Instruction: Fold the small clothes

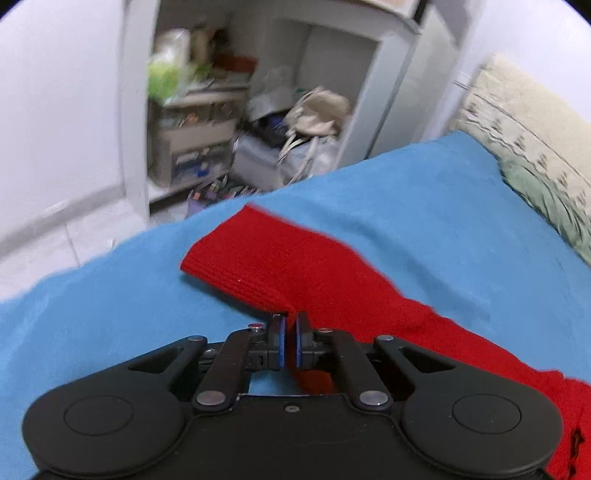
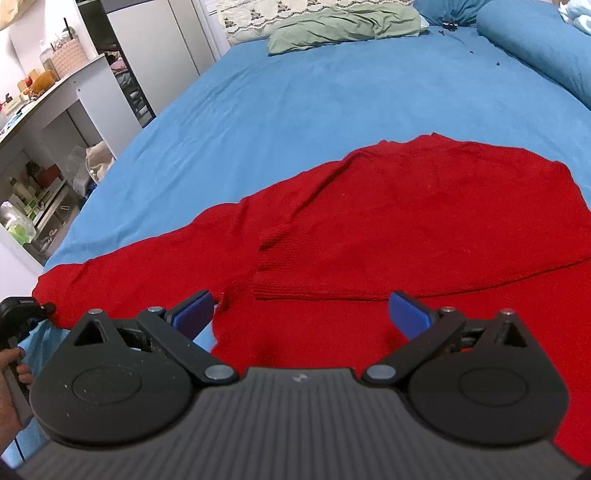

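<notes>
A red knit sweater [image 2: 406,221] lies spread on the blue bed sheet [image 2: 295,92]. One sleeve is folded over its body, its ribbed cuff near the front. The other sleeve [image 1: 280,258] stretches out to the left toward the bed's edge. My left gripper [image 1: 289,325] is shut on the lower edge of that sleeve, near the cuff, and it also shows in the right wrist view [image 2: 22,310] at the sleeve's end. My right gripper [image 2: 301,314] is open and empty, hovering just above the sweater's front part.
The bed's edge [image 1: 129,240] runs close behind the outstretched sleeve, with tiled floor and cluttered shelves [image 1: 199,122] beyond. A green cloth [image 2: 343,26] and a patterned pillow [image 2: 258,14] lie at the bed's head. A blue bolster [image 2: 539,48] lies at the far right.
</notes>
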Demonstrator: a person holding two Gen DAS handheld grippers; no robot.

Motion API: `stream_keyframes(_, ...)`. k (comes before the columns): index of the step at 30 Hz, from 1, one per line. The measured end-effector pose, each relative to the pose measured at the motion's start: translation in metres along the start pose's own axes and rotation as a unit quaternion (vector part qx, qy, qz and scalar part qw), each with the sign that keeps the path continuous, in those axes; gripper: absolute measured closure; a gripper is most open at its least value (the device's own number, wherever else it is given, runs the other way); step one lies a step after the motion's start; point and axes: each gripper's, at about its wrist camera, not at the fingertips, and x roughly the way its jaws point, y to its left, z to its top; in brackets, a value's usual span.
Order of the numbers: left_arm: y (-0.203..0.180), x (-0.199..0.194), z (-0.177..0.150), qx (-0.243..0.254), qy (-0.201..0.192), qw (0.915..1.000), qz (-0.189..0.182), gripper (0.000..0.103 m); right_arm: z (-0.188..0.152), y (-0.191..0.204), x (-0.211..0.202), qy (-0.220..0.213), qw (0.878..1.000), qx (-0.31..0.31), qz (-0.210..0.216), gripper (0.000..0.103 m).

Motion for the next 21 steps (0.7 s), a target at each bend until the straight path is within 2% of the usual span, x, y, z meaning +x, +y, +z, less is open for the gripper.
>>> stream_keyframes(5,-0.064,-0.040,0.009,0.077,-0.034,0.9961,-0.029,0.098,0.008,-0.023,-0.011,-0.015,1.000,0.013,0.016,0.000)
stream_keyframes(8,-0.122,-0.074,0.010,0.129,-0.055,0.9881,-0.063,0.098,0.019,-0.043,-0.025,-0.028,0.999,0.022,0.022,0.000)
stream_keyframes(12,-0.200,-0.113,-0.002,0.168,-0.069,0.9769,-0.111,0.098,0.040,-0.081,-0.050,-0.048,0.998,0.031,0.022,0.000)
stream_keyframes(17,-0.297,-0.146,-0.045,0.204,-0.058,0.9617,-0.174,0.098,0.066,-0.140,-0.080,-0.068,0.997,0.040,0.009,0.000)
stream_keyframes(21,-0.364,-0.153,-0.108,0.244,-0.024,0.9438,-0.222,0.098,0.074,-0.190,-0.095,-0.077,0.996,0.049,-0.009,0.000)
